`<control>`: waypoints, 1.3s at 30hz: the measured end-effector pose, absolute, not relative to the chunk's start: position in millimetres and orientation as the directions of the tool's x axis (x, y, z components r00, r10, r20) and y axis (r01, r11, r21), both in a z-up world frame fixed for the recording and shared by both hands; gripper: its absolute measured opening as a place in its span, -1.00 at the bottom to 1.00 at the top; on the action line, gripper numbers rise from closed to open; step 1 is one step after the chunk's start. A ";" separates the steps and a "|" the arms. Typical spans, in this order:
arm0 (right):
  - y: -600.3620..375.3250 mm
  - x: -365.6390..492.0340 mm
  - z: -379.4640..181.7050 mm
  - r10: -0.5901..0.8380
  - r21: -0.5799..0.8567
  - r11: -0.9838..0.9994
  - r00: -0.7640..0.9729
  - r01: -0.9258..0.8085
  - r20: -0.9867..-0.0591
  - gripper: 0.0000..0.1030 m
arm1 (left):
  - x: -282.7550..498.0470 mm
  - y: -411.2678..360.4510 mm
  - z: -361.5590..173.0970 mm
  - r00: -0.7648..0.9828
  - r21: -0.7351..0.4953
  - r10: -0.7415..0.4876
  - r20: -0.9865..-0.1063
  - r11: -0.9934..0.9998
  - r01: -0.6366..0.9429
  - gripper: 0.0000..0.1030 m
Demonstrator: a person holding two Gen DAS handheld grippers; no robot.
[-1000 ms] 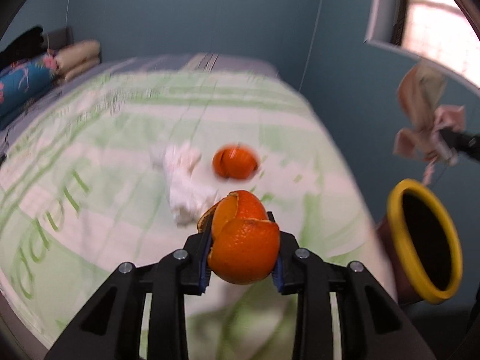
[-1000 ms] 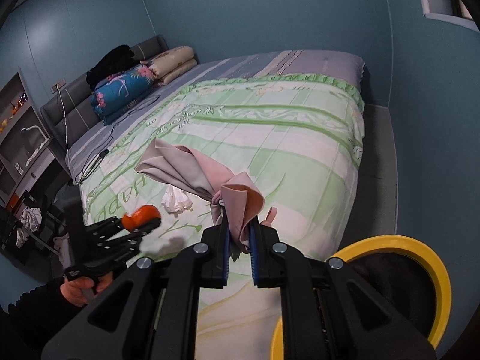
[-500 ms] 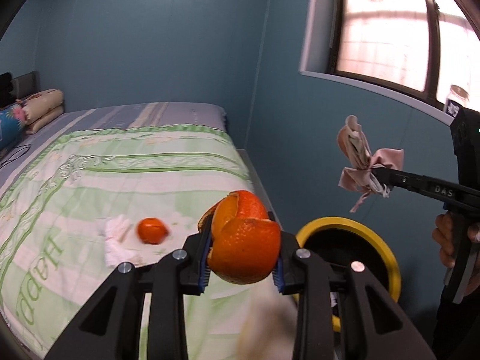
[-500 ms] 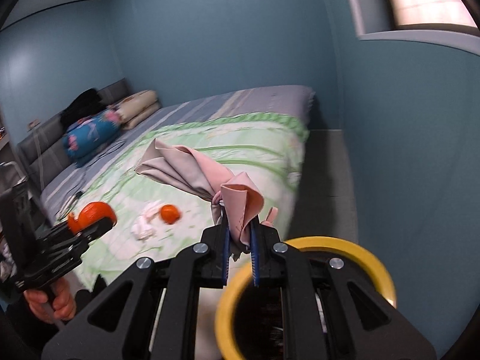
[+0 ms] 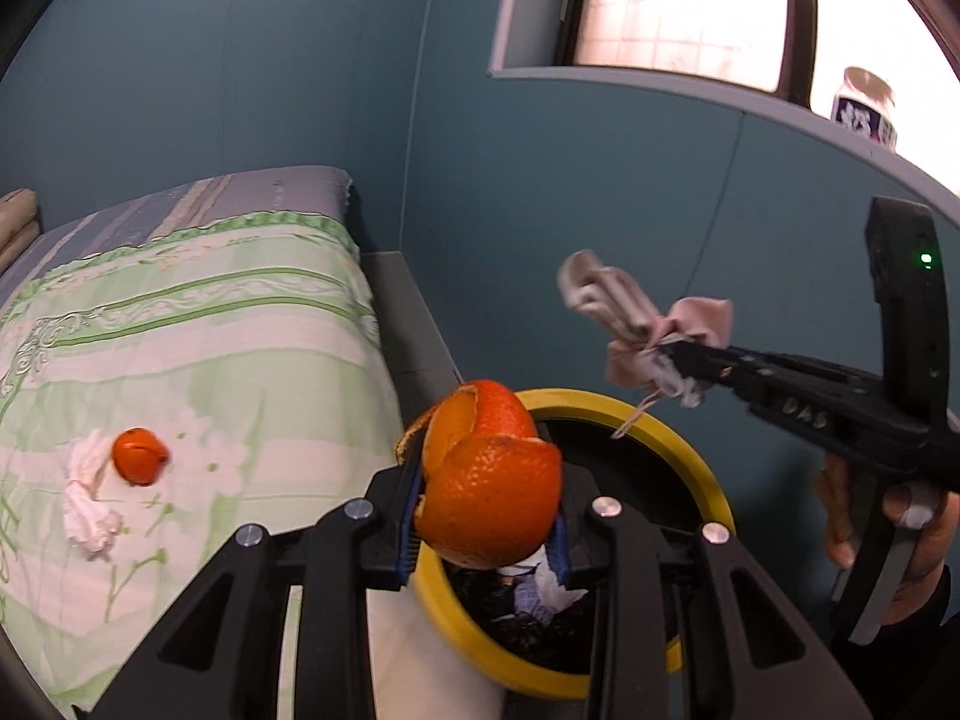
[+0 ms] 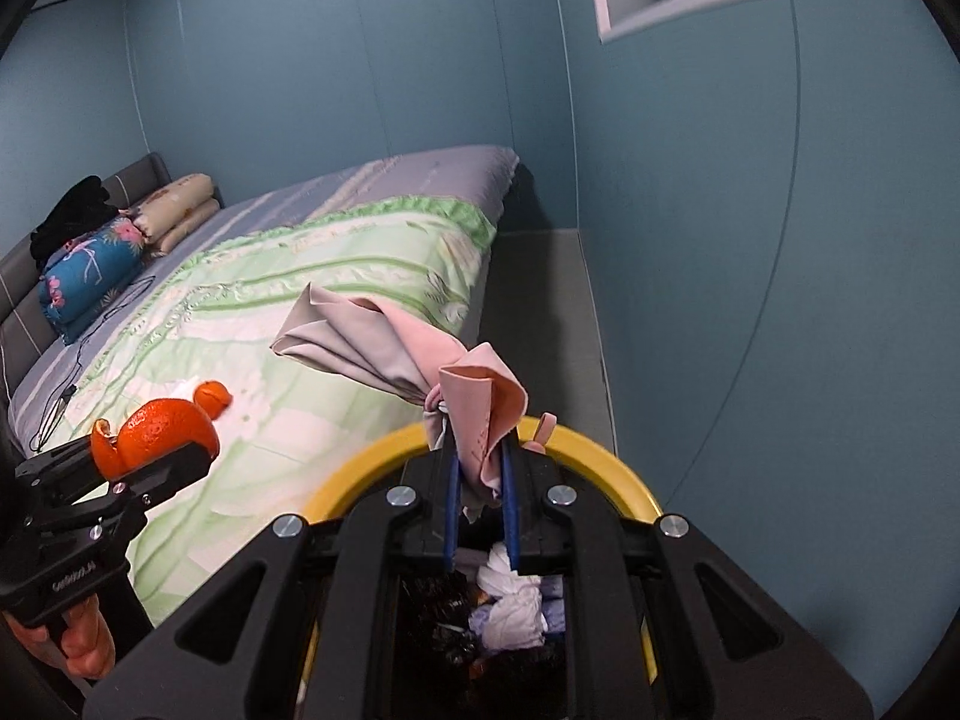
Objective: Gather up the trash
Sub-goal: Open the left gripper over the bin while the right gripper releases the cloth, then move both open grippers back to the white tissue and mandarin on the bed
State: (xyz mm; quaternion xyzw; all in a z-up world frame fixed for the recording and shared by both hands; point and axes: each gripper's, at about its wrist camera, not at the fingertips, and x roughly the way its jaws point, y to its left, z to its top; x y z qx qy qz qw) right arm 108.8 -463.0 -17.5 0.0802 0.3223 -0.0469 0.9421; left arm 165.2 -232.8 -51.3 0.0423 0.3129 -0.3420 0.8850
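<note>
My left gripper [image 5: 487, 531] is shut on an orange peel [image 5: 489, 483] and holds it over the near rim of the yellow-rimmed trash bin [image 5: 690, 450]. My right gripper [image 6: 480, 501] is shut on a pink and grey cloth [image 6: 408, 354], held above the same bin [image 6: 360, 474], which holds white tissues [image 6: 510, 606]. The right gripper also shows in the left wrist view [image 5: 672, 354] with the cloth [image 5: 630, 318]. The left gripper shows in the right wrist view [image 6: 150, 450]. Another orange peel [image 5: 139, 456] and a white tissue [image 5: 87, 504] lie on the bed.
The bed with a green and white quilt [image 6: 300, 312] stretches to the left of the bin. Pillows and folded bedding [image 6: 120, 234] lie at its head. A blue wall [image 6: 750, 240] stands close on the right, with a window sill and a jar [image 5: 864, 102] above.
Both grippers have swung from over the bed to above the bin, each still holding its item. The bin now sits directly under both.
</note>
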 end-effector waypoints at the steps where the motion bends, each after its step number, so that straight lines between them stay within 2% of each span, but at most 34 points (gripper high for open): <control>1: -464.8 108.3 -21.5 -0.037 0.123 0.982 0.782 0.144 -0.623 -0.78 | 165.1 -239.9 -54.1 0.557 -0.140 -0.584 -0.591 0.754 0.641 -0.41; 9: -476.7 113.0 -43.8 -0.022 0.147 0.976 0.748 0.159 -0.663 -0.78 | 162.0 -266.5 -75.4 0.502 -0.153 -0.585 -0.637 0.734 0.662 -0.39; 18: -484.3 113.9 -45.7 -0.023 0.171 0.968 0.745 0.183 -0.666 -0.76 | 156.1 -272.5 -77.1 0.494 -0.158 -0.593 -0.636 0.727 0.668 -0.35; 19: -486.2 114.4 -45.7 -0.022 0.179 0.966 0.745 0.189 -0.667 -0.74 | 156.0 -271.1 -77.2 0.495 -0.162 -0.592 -0.636 0.730 0.664 -0.26; 20: -487.6 114.0 -45.5 -0.023 0.184 0.963 0.746 0.194 -0.665 -0.62 | 154.2 -270.6 -76.2 0.494 -0.168 -0.594 -0.634 0.730 0.662 -0.19; 21: -490.4 112.7 -45.2 -0.028 0.190 0.960 0.749 0.203 -0.661 -0.36 | 153.7 -268.5 -74.8 0.499 -0.173 -0.594 -0.631 0.735 0.656 -0.02; 23: -494.6 109.8 -42.8 -0.037 0.205 0.953 0.759 0.221 -0.650 0.00 | 153.9 -262.1 -70.0 0.513 -0.175 -0.594 -0.619 0.742 0.647 0.20; 26: -498.3 107.2 -38.8 -0.048 0.209 0.950 0.767 0.234 -0.640 0.00 | 152.1 -252.2 -62.4 0.537 -0.178 -0.589 -0.604 0.756 0.630 0.45; 28: -499.7 105.6 -36.3 -0.051 0.214 0.948 0.775 0.236 -0.629 0.00 | 149.0 -243.7 -55.7 0.561 -0.177 -0.581 -0.590 0.770 0.613 0.71; 34: -492.5 109.2 -26.7 -0.016 0.242 0.950 0.805 0.197 -0.593 0.05 | 136.9 -213.6 -30.3 0.621 -0.159 -0.576 -0.532 0.788 0.595 0.76; 39: -464.1 130.9 -15.3 0.068 0.248 0.964 0.815 0.094 -0.576 0.06 | 133.9 -187.4 -12.6 0.672 -0.144 -0.563 -0.481 0.807 0.573 0.80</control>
